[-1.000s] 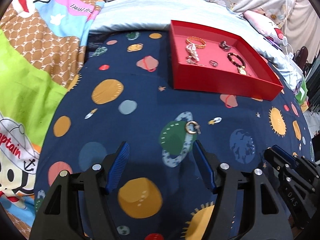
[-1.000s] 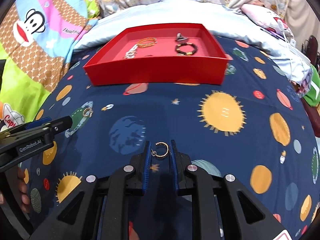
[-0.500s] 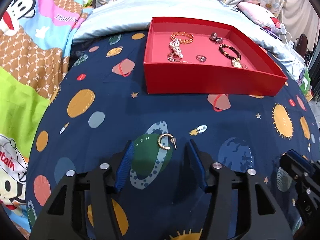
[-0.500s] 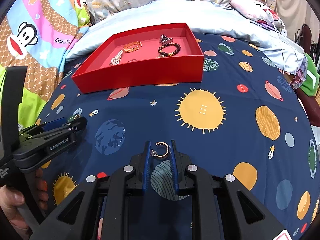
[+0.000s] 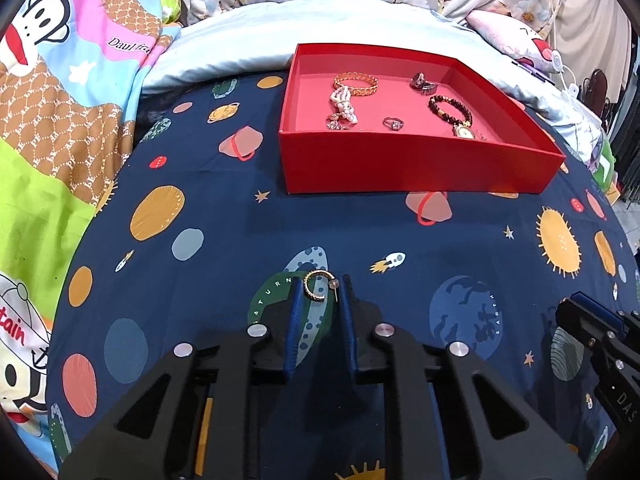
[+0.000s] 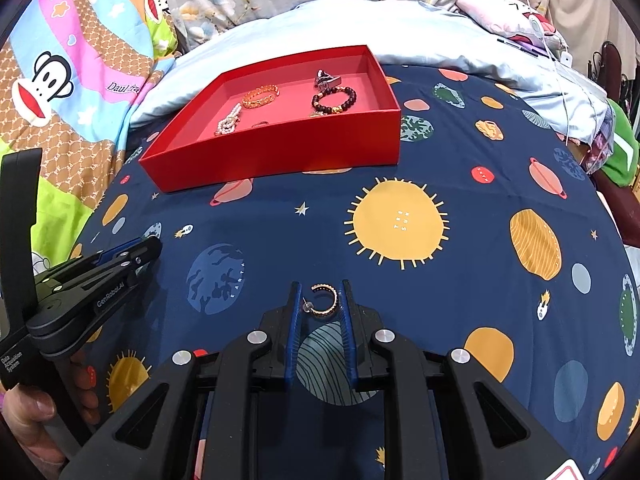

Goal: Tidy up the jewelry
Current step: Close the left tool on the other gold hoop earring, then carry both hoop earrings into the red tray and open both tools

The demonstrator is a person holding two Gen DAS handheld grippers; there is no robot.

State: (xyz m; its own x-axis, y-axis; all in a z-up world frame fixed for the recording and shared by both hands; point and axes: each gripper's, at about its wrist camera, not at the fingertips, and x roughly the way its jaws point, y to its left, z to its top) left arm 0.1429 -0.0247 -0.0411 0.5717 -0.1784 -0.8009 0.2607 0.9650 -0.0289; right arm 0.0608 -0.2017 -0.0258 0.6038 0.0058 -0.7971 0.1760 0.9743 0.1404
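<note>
My left gripper [image 5: 320, 288] is shut on a gold hoop earring [image 5: 316, 290], held between its blue pads above the space-print blanket. My right gripper [image 6: 319, 296] is shut on a second gold hoop earring [image 6: 325, 302], also lifted off the blanket. The red tray [image 5: 400, 168] lies ahead on the bed and holds a gold bracelet [image 5: 355, 80], a pearl piece [image 5: 345, 105], a ring [image 5: 393, 123], a dark bead bracelet [image 5: 450, 109] and a clip [image 5: 423, 82]. The tray [image 6: 280, 152] also shows in the right wrist view, ahead and left.
The navy planet-print blanket [image 5: 208, 264] covers the bed. A cartoon monkey quilt [image 5: 60, 80] lies at the left. A pale blue sheet [image 5: 248, 40] and pillows lie behind the tray. The left gripper's body [image 6: 92, 284] shows at left in the right wrist view.
My left gripper moved forward and closed on its earring, which lay on the blanket before. My right gripper kept its earring and rose, with the tray now nearer.
</note>
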